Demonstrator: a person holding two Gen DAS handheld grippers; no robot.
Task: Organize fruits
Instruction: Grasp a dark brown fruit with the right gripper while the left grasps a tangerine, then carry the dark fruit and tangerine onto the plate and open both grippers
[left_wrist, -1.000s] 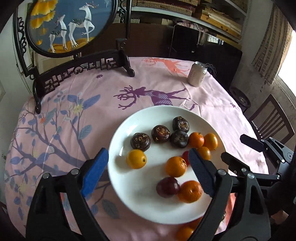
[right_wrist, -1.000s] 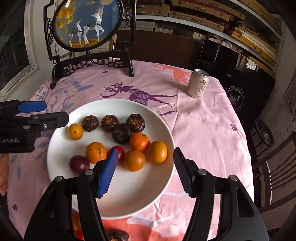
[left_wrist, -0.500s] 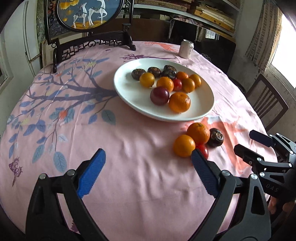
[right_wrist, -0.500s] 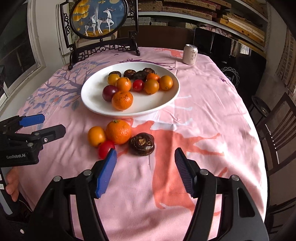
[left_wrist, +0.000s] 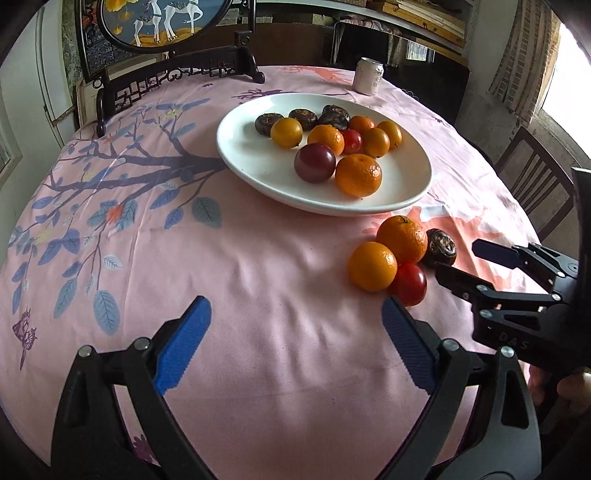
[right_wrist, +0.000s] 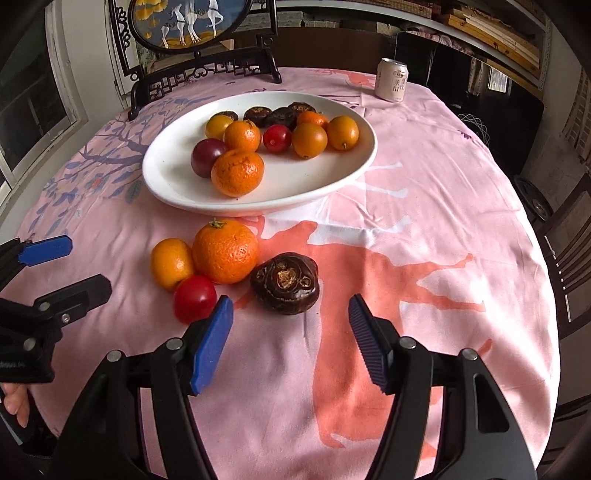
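A white plate (right_wrist: 173, 188) (left_wrist: 243, 162) holds several oranges, dark water chestnuts, a plum and a red tomato. On the cloth in front of it lie a large mandarin (right_wrist: 225, 251) (left_wrist: 402, 239), a small orange (right_wrist: 171, 263) (left_wrist: 372, 266), a red tomato (right_wrist: 194, 299) (left_wrist: 409, 284) and a dark water chestnut (right_wrist: 285, 283) (left_wrist: 440, 247). My right gripper (right_wrist: 290, 317) is open and empty, just in front of the chestnut. My left gripper (left_wrist: 295, 317) is open and empty, left of the loose fruit.
A drink can (right_wrist: 391, 80) (left_wrist: 367, 75) stands at the table's far side. A round deer picture on a dark carved stand (right_wrist: 203, 70) (left_wrist: 177, 70) is at the back left. Wooden chairs (right_wrist: 569, 236) (left_wrist: 535, 181) stand to the right.
Both grippers have pulled back from above the plate toward the table's near edge and come lower. The loose fruit on the cloth is now in front of them. Both stay open.
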